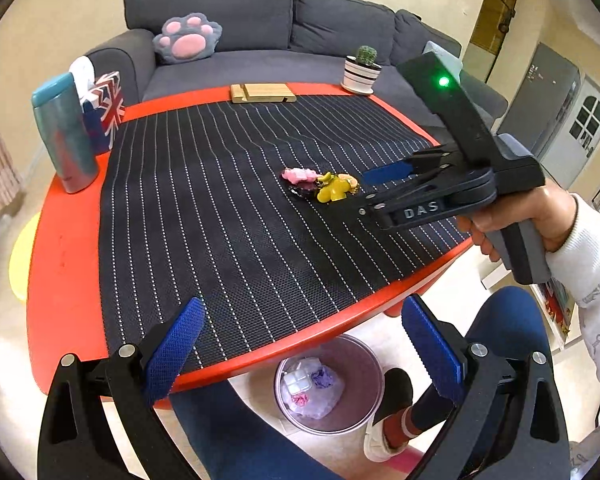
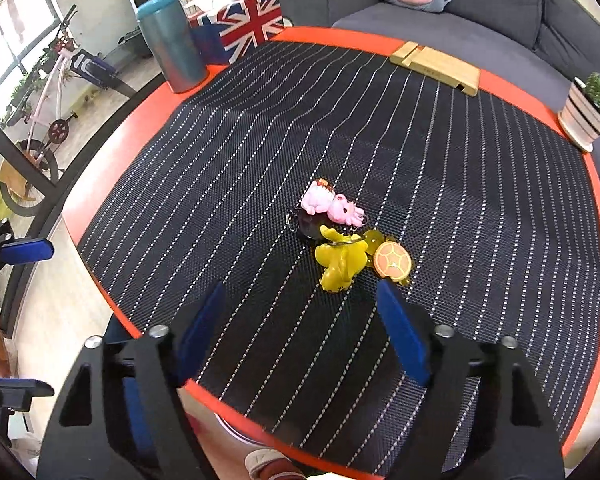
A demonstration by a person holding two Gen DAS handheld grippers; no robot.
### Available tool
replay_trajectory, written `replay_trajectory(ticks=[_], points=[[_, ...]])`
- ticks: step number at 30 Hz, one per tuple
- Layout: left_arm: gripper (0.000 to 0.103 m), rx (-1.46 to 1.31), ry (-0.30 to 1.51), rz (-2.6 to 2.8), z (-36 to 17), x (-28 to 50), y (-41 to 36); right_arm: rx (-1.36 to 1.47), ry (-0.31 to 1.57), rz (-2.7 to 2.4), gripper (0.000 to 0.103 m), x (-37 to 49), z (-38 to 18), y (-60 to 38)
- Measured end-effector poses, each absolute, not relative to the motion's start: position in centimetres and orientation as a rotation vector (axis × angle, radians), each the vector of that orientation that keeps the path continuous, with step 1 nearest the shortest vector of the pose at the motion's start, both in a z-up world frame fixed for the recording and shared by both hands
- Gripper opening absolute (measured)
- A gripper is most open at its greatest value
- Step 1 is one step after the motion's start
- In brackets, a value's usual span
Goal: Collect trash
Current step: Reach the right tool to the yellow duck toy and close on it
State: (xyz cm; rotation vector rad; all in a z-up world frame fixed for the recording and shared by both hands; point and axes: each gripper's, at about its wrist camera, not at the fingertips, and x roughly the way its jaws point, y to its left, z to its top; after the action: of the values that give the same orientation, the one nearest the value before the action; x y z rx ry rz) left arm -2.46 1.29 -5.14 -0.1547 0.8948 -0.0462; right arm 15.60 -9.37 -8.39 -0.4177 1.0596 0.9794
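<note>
On the mat point(image 2: 260, 140), glossy pink and yellow charms point(image 2: 344, 236) lie tangled; both hand-held grippers gape.

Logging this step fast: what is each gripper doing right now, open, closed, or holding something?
Left gripper: open, holding nothing, over the table's near edge.
Right gripper: open, holding nothing, just short of the toys.

The only lettering I can read is "DAS", in pale raised capitals along the black body of the right gripper point(image 1: 384, 188). The markings on the grey door point(image 1: 540, 92) behind are too small to read.
</note>
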Motion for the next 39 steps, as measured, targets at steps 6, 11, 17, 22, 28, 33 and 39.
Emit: replay_trajectory(ticks=[6, 11, 17, 22, 28, 33, 39], points=[[0.095, -0.165, 0.898, -0.050, -5.4, -2.4, 1.4, -0.420, 1.075, 0.952, 0.049, 16.3, -9.5, -9.1], [0.095, -0.170, 0.900, -0.050, -5.6, -2.3, 1.6, -0.432, 1.082, 0.931, 0.038, 16.7, -10.3, -9.0], [0.095, -0.175, 0.904, -0.051, -5.8, -2.4, 1.7, -0.433, 1.077, 0.911, 0.024, 16.9, -10.7, -9.0], [0.095, -0.181, 0.908, -0.050, -6.0, -2.3, 1.7, -0.432, 1.067, 0.908, 0.019, 16.9, -10.6, -9.2], [0.095, -0.176, 0.911, -0.059, -6.1, -2.1, 1.4, -0.419, 1.041, 0.904, 0.018, 16.8, -9.8, -9.7], [0.095, -0.172, 0.910, -0.065, -6.0, -2.0, 1.2, -0.411, 1.022, 0.902, 0.018, 16.7, -9.1, -10.1], [0.095, -0.166, 0.911, -0.069, -6.0, -1.9, 1.0, -0.400, 1.000, 0.901, 0.018, 16.6, -8.1, -10.5]])
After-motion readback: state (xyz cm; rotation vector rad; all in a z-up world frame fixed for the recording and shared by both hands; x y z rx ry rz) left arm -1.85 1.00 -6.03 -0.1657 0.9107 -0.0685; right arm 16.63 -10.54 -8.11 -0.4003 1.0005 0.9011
